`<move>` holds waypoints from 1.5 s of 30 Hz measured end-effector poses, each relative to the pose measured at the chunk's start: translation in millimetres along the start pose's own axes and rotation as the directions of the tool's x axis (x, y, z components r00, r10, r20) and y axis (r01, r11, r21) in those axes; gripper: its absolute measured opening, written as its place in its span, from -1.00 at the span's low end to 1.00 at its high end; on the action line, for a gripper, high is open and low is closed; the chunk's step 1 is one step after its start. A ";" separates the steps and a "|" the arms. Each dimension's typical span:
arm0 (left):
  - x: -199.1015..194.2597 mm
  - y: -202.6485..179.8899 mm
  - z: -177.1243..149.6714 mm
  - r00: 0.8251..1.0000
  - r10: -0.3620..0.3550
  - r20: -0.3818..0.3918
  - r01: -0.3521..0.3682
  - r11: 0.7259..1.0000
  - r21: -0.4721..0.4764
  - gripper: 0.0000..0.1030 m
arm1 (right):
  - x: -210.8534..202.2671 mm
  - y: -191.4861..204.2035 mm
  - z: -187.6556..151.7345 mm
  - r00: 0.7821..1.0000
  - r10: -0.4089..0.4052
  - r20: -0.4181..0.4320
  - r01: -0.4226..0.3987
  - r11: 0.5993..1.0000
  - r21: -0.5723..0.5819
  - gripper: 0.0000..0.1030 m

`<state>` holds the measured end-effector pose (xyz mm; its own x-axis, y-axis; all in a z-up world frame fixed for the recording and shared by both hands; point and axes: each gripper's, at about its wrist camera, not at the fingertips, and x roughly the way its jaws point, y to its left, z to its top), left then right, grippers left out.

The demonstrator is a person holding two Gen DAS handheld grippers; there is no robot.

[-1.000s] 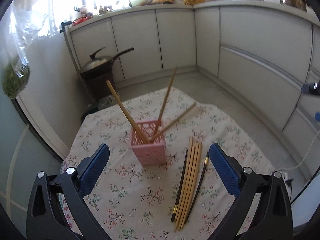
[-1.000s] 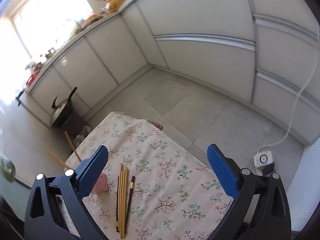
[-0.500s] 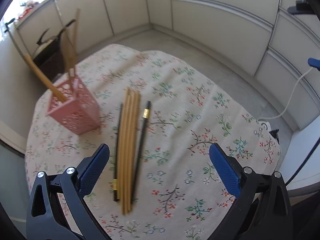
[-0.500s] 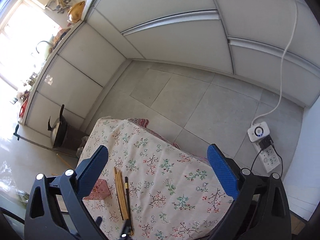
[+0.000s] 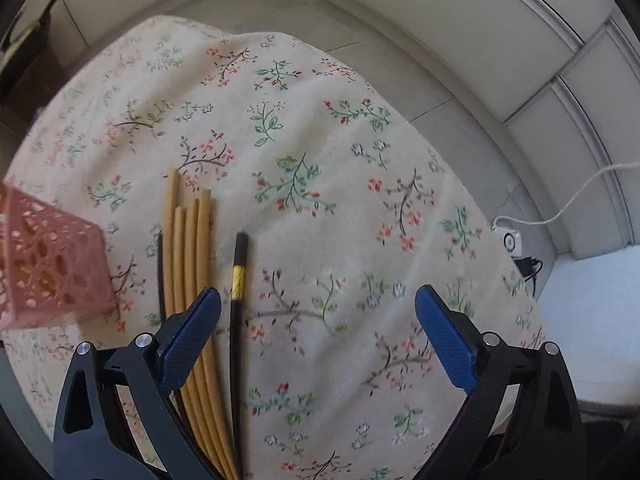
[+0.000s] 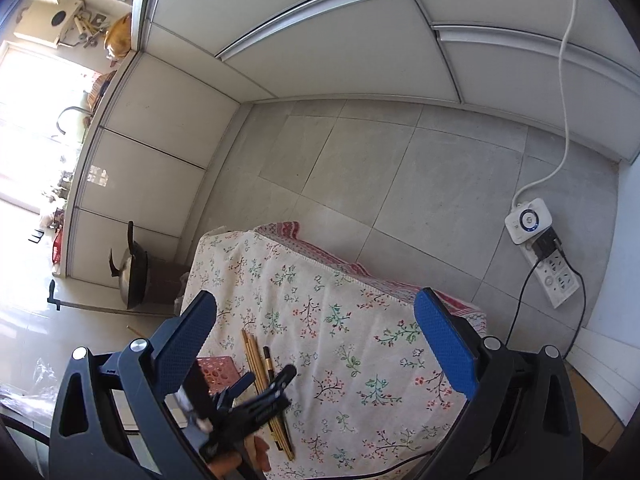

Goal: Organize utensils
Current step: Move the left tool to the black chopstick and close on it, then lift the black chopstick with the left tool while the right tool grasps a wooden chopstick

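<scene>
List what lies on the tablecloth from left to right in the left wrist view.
Pink basket → thin black chopstick → bundle of bamboo chopsticks → black chopstick with gold band → bare floral tablecloth.

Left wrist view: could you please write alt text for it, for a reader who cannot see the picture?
The open left gripper hangs low over loose chopsticks on a floral tablecloth: four bamboo chopsticks side by side, flanked by two black chopsticks, one gold-banded. A pink lattice holder stands at the left edge.
</scene>
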<state>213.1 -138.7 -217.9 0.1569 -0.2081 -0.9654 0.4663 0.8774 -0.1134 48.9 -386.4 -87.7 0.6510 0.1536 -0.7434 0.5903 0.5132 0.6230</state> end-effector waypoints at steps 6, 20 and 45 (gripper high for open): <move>19.3 6.5 19.8 0.998 0.007 -0.066 -0.007 1.000 0.003 0.39 | 12.9 -3.9 2.0 0.999 0.002 -0.047 -0.001 1.000 0.026 0.87; 24.7 16.5 18.1 0.993 0.102 -0.065 -0.102 0.995 0.002 -0.19 | 30.8 4.1 -5.8 0.994 -0.007 -0.107 0.008 1.000 0.001 0.87; -193.0 114.0 -193.6 0.877 -0.015 0.481 0.160 0.952 -0.261 -0.88 | 233.3 121.0 -125.2 0.919 -0.154 -0.363 0.025 0.941 -0.336 -0.13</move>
<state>67.4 85.2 -89.9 0.5488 -0.4037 -0.7320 0.2415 0.9149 -0.3235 212.4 -182.8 -216.3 0.3343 0.3685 -0.8674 0.4114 0.7710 0.4861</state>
